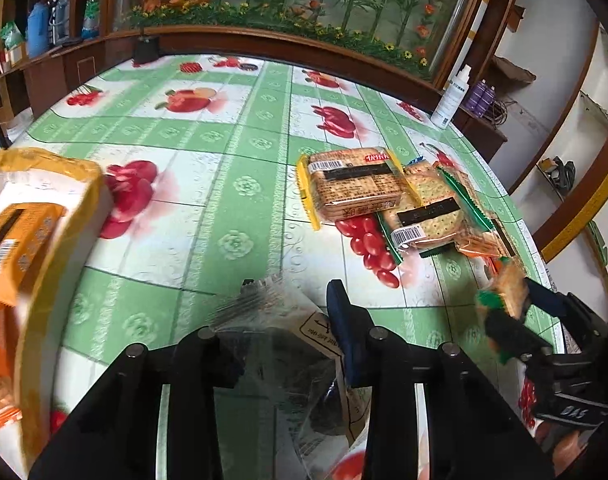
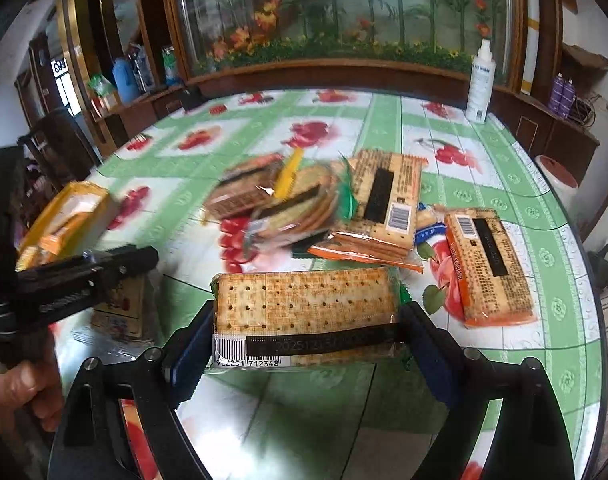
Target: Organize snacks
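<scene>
My right gripper (image 2: pixel 304 344) is shut on a green-edged cracker pack (image 2: pixel 304 312) and holds it above the table; it also shows in the left wrist view (image 1: pixel 504 304). My left gripper (image 1: pixel 292 312) is shut on a clear-wrapped snack pack (image 1: pixel 280 320), blurred by motion; in the right wrist view the pack (image 2: pixel 120 312) hangs under the left gripper (image 2: pixel 116 264). A pile of cracker packs (image 2: pixel 324 204) lies mid-table, with an orange-edged pack (image 2: pixel 488 264) to its right. A yellow box (image 1: pixel 36 248) holding orange packs stands at the left.
The table has a green fruit-print cloth (image 1: pixel 232 160). A white spray bottle (image 2: pixel 480 80) stands at the far right edge. Dark wood cabinets (image 1: pixel 264 44) with bottles and a painted glass panel run behind the table.
</scene>
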{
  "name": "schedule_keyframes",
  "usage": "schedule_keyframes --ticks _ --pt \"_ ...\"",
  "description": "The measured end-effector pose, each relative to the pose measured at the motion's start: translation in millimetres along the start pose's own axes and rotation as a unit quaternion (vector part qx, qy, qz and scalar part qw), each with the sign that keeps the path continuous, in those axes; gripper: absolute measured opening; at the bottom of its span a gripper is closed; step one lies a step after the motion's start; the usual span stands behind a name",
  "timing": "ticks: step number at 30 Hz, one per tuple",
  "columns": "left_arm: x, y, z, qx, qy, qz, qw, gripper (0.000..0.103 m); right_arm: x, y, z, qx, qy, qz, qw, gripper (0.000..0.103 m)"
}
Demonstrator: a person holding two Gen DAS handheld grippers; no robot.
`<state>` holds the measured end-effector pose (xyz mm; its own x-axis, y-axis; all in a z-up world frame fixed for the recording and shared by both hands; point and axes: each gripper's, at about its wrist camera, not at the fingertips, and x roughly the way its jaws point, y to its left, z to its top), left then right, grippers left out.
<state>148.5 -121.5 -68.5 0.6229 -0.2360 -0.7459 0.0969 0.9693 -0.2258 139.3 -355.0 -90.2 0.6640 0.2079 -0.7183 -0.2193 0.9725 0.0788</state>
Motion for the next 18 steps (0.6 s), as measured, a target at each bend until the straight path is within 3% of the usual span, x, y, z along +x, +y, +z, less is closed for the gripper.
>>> schedule_keyframes --ticks 11,18 --pt "-52.6 10.9 -11.0 0.017 -0.045 0.022 0.9986 0.032 -38.4 26.0 0.2 0.010 -0.042 0.058 0.997 0.090" --pt "-84.3 32.7 -14.7 0.013 -0.074 0.059 0.9954 0.032 -48.0 58.2 3.0 -0.010 -0.056 0.082 0.995 0.090"
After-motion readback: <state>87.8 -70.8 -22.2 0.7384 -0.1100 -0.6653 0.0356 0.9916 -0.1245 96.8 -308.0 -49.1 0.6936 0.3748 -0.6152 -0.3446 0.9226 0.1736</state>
